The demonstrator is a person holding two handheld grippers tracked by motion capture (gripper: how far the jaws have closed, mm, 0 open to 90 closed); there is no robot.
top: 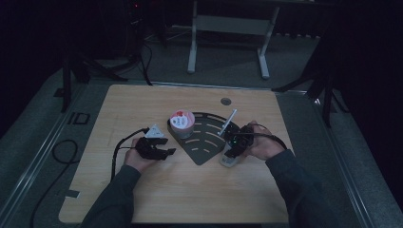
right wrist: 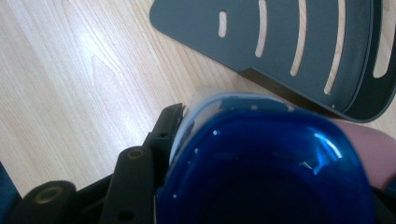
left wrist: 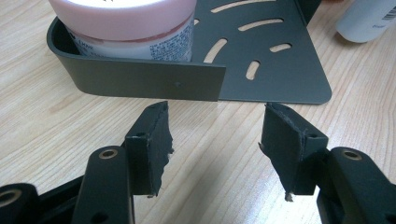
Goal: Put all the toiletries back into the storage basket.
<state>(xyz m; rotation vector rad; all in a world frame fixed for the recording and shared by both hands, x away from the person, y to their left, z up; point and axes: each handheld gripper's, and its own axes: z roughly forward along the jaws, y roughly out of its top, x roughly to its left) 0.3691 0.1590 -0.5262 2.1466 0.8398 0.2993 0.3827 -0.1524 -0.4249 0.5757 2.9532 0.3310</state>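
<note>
Blue-capped bottle (right wrist: 266, 163) clamped in right tool (top: 231, 151); dark tray (right wrist: 303, 42) just beside.

The high view was dim, the room beyond the table (top: 142, 190) nearly black. Both gripper views were bright and evenly lit. Glare streaked the blue cap (right wrist: 266, 172), which was close and blurred.

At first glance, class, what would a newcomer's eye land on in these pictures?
Mid-table lies a dark slotted tray, fan-shaped, with a pink-lidded jar standing in its walled corner. At the tray's right edge the right tongs grip a white bottle with a blue cap. The left tongs sit open just short of the tray's wall, with nothing between them.
</note>
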